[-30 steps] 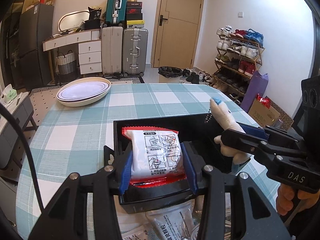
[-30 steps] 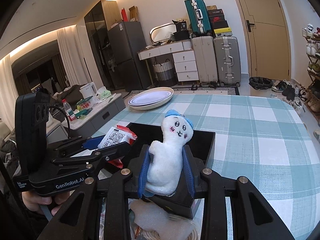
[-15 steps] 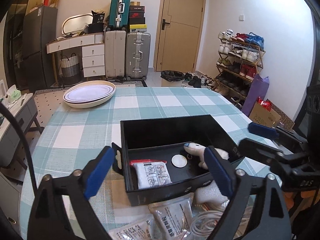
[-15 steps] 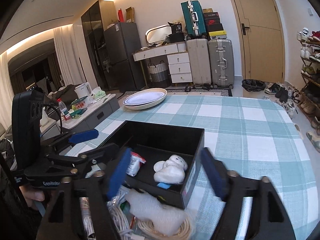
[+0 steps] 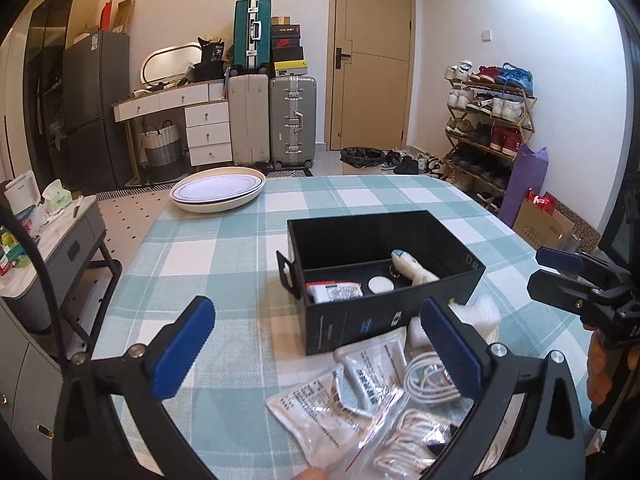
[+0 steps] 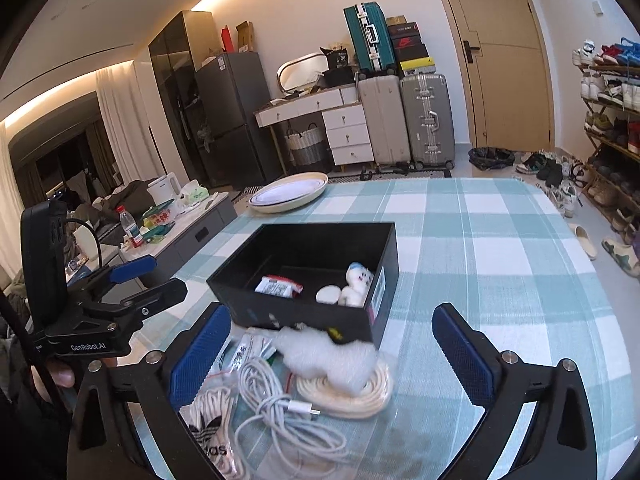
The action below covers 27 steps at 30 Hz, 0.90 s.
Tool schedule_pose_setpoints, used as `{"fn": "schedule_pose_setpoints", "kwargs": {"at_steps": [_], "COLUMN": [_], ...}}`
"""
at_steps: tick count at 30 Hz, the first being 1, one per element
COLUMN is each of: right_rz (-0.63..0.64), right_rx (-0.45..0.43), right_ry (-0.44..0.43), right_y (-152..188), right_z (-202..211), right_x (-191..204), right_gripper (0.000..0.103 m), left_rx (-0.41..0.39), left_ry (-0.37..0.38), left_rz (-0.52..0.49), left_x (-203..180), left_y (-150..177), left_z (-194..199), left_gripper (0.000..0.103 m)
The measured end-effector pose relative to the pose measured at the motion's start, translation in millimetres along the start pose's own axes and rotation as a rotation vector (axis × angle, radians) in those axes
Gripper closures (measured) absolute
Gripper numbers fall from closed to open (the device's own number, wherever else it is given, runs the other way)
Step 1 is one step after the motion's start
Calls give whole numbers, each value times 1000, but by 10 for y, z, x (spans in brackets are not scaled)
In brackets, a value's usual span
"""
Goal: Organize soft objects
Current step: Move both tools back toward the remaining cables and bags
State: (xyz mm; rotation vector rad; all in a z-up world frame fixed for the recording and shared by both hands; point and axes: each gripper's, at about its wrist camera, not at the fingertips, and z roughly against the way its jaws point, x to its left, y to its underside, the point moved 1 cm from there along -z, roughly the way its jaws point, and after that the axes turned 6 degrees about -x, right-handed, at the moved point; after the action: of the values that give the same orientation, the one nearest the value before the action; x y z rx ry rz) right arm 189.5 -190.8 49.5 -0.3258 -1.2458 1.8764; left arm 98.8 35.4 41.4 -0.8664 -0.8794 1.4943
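The left gripper (image 5: 320, 344) is spread wide and empty, with silver sachets (image 5: 336, 392) lying loose between its fingers. Ahead of both claws, the black box (image 6: 372, 300) already holds a red-edged packet (image 6: 278, 286) and a white plush toy (image 6: 356, 284). The right gripper (image 6: 332, 354) is also wide and empty; between its fingers a white fluffy piece (image 6: 328, 356), a rope coil (image 6: 352, 398) and a charging cable (image 6: 280, 412) seem left to pack.

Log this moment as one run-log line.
left gripper: open, empty | right gripper: open, empty | black box: holds plush toy, red-edged packet | cables, packets outside
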Motion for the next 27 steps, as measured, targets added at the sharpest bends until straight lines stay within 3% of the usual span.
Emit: {"fn": "schedule_pose_setpoints", "kwargs": {"at_steps": [12,27], "right_rz": [55,93], "right_rx": [99,238], "right_ry": [21,37], "right_y": [265,464], "right_z": [58,-228], "right_x": [189,301], "right_gripper": [1,1], "left_rx": [22,43], "left_ry": [8,8], "left_rz": [1,-15], "left_x": [-10,-57], "left_y": [168,262], "left_z": [101,89], "left_gripper": [0,0]}}
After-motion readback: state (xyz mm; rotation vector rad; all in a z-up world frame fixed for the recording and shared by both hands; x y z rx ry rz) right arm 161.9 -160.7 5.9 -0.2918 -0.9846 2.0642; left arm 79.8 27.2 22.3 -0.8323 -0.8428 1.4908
